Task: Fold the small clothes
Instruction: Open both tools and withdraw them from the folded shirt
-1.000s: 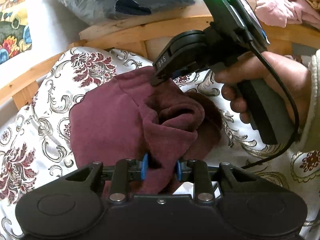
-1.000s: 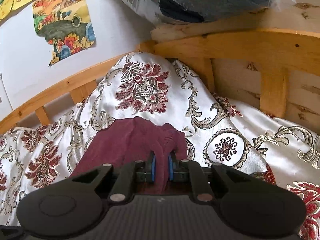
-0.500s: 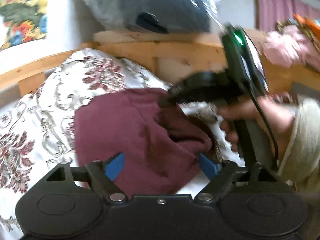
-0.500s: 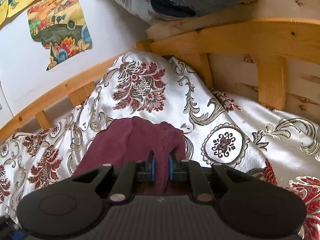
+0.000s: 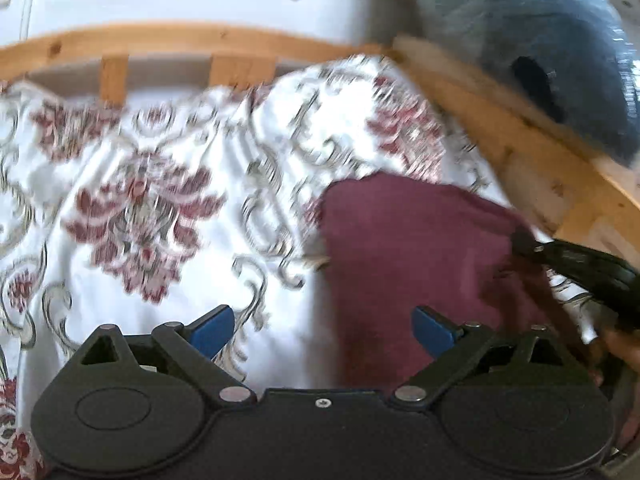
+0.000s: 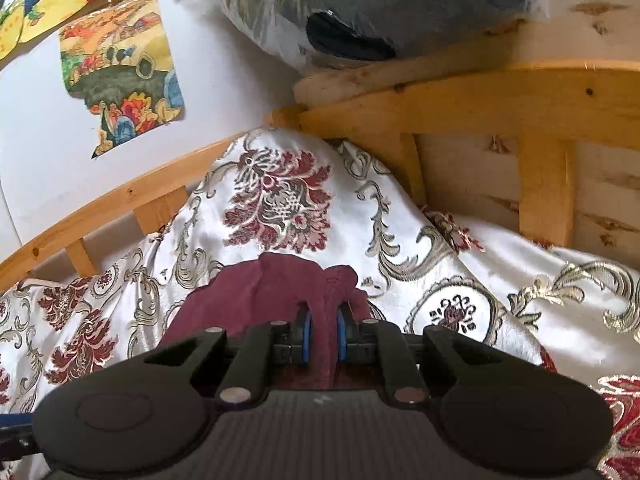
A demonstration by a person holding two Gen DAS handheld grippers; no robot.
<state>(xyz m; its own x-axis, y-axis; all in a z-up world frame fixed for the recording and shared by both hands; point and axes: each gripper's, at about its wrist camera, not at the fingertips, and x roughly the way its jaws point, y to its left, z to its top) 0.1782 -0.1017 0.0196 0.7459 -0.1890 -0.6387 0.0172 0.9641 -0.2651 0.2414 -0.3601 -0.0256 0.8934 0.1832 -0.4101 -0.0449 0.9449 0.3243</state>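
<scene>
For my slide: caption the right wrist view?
Right tool clamps bunched maroon knit garment on floral satin bedspread.

Maroon garment (image 6: 256, 300), seemingly folded, on bedspread (image 6: 400, 248)

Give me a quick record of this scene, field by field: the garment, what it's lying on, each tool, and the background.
garment: small maroon knitted garment, bunched, not yet folded flat
surface: white satin bedspread with dark red floral pattern
left tool: jaws opening, pads clear of the garment, bedspread and garment edge below them
right tool: shut on a fold of the garment
background: light wooden bed frame; clear plastic bag of dark blue fabric resting on it; colourful paper picture on the white wall
image quality: left view motion-blurred
</scene>
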